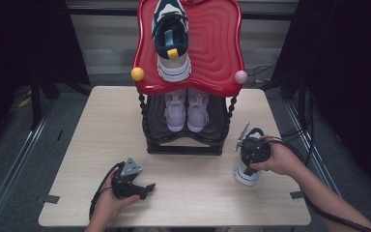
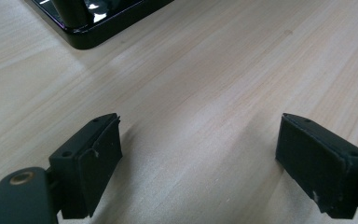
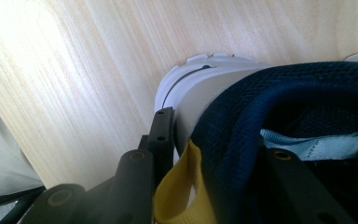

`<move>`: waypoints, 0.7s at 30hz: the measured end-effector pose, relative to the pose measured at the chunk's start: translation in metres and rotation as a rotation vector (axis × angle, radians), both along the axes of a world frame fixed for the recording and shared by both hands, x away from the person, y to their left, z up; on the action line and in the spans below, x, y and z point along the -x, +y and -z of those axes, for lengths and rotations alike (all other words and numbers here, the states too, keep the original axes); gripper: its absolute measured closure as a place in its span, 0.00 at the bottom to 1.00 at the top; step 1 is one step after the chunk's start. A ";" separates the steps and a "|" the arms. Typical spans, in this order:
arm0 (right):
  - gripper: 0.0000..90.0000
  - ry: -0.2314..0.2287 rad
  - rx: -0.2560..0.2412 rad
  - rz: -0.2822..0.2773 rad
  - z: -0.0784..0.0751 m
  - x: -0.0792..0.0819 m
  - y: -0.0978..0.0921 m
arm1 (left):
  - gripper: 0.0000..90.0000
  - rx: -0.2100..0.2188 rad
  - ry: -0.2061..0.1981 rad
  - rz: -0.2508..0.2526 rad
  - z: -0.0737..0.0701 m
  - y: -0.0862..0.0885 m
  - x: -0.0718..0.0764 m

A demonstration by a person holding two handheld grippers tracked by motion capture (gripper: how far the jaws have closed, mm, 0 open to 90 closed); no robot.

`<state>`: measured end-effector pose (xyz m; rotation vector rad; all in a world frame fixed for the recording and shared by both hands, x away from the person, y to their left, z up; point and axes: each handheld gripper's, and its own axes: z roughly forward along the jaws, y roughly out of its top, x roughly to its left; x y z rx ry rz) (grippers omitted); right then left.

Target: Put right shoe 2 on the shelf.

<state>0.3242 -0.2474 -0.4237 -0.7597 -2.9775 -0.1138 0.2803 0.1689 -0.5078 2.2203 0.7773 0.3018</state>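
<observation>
Right tool (image 1: 248, 159) is clamped on the heel collar of a navy sneaker (image 1: 246, 175): one jaw outside the heel, the other inside the opening, with the yellow pull tab (image 3: 179, 186) just beside the outer jaw. The sneaker stands toe-down on the worktop (image 1: 101, 125), right of the rack (image 1: 183, 142). Its mate (image 1: 171, 41) lies on the left side of the red top shelf (image 1: 217, 53); the spot to its right is bare. A pale pair (image 1: 186, 110) fills the lower tier.

Left tool (image 1: 134, 186) rests near the front edge, jaws wide, holding nothing.

Likely the step is lifting this shoe up beside its mate. Risks as I see them:
- The grip is on soft knit collar only, so the shoe can swing or pivot in the jaws on lift, and the toe may clip the shelf rim.
- If the bite is partly on the tab, it may slip out.
- The shelf surface is ribbed and curved, with a raised rim; a shoe set down skewed could nudge the mate or slide off.
- The rack looks tall and narrow; a bump at top could rock it.
</observation>
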 end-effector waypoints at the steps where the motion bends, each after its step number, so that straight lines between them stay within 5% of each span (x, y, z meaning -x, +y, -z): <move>1: 0.77 0.006 0.007 -0.003 0.000 0.001 0.001 | 0.15 0.003 0.000 -0.002 0.000 0.000 0.000; 10: 0.80 -0.013 0.023 -0.035 -0.003 0.004 -0.001 | 0.15 0.001 -0.001 -0.001 0.000 0.000 0.000; 21: 0.82 -0.022 0.012 -0.042 -0.024 0.007 -0.005 | 0.15 0.007 -0.002 -0.004 0.000 -0.001 0.000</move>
